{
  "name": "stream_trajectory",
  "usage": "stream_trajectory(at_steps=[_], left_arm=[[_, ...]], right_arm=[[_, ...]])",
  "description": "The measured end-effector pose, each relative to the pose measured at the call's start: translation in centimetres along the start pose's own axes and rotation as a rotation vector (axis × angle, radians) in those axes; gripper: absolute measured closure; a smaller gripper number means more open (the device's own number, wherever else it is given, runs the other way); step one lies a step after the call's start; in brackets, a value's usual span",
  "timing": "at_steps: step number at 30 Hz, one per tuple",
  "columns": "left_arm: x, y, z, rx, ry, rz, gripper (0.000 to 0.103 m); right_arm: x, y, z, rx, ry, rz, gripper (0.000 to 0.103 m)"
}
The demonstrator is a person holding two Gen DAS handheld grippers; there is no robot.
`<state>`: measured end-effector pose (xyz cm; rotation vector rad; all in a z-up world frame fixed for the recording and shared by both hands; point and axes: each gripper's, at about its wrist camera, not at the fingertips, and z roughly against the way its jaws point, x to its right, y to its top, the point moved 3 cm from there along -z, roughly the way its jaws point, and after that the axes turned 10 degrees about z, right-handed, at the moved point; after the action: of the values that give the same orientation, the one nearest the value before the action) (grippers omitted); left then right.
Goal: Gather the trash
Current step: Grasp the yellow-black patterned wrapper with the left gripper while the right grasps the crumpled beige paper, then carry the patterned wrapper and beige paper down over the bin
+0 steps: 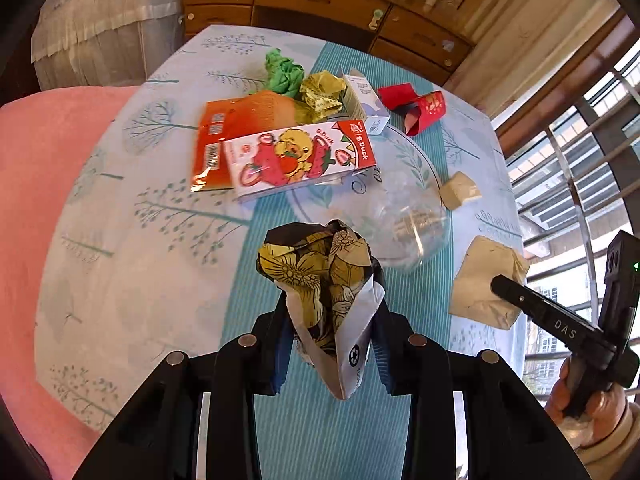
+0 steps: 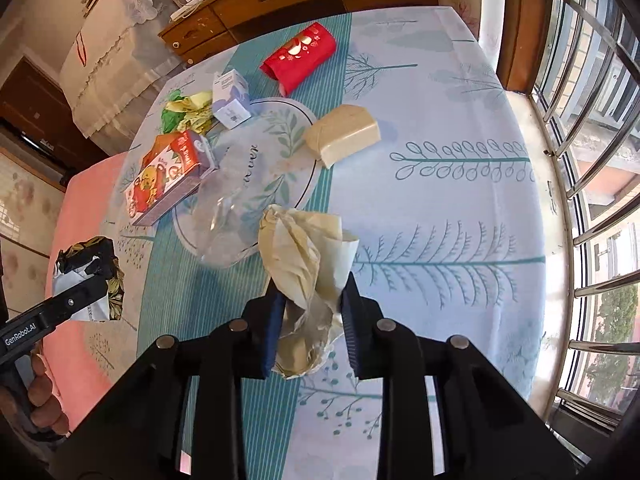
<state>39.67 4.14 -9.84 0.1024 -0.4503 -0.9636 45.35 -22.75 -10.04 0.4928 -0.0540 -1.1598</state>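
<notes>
My left gripper (image 1: 330,320) is shut on a crumpled black-and-gold floral paper (image 1: 320,268) and holds it above the table; it also shows in the right wrist view (image 2: 90,264). My right gripper (image 2: 308,300) is shut on a crumpled beige paper (image 2: 300,252), also visible in the left wrist view (image 1: 484,280). On the table lie a B.Duck strawberry carton (image 1: 300,158), an orange packet (image 1: 224,136), green paper (image 1: 282,72), yellow paper (image 1: 322,94), a small white box (image 1: 366,102), a red envelope (image 1: 420,108) and a beige block (image 1: 460,190).
A clear plastic bag (image 1: 404,224) lies on the round table (image 1: 152,240) with its blue tree-print cloth. A pink chair (image 1: 44,184) stands at the left. A wooden dresser (image 1: 320,4) is behind. Window bars (image 2: 592,160) are at the right.
</notes>
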Motion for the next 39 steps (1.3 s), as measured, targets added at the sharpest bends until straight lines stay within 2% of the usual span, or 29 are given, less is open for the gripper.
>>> stream_trajectory(at_steps=[3,7,11,21,25,29,39], left_arm=[[-2.1,-2.0,2.8,0.021,-0.029,-0.035,0.068],[-5.3,-5.3,6.3,0.025,-0.071,-0.113,0.068],[-8.7,-9.2,9.9,0.039,-0.093,-0.206,0.068],[-18.0,-17.2,15.8,0.022,-0.155,-0.278,0.068],[-20.6,-19.5,16.4,-0.014,-0.168,-0.276,0.068],[-21.4,-21.2,15.9,-0.042,-0.180,-0.274,0.068],[-22.8,-26.6,10.0,-0.184,-0.134,-0.296,0.068]], right_arm=[[-2.8,-2.1,2.4,0.023,-0.044,0.019,0.080],[-7.4,-5.8,5.9,0.067,-0.074,-0.020,0.080],[-13.0,-10.9,8.5,0.087,-0.099,-0.051,0.080],[-24.7,-22.6,9.6,0.036,-0.147,-0.057,0.080],[-27.4,-25.6,9.2,-0.025,-0.162,-0.036,0.080],[-28.5,-27.5,8.5,-0.076,-0.176,-0.022,0.080],[-27.5,-33.4,3.1,-0.194,-0.162,-0.088,0.080]])
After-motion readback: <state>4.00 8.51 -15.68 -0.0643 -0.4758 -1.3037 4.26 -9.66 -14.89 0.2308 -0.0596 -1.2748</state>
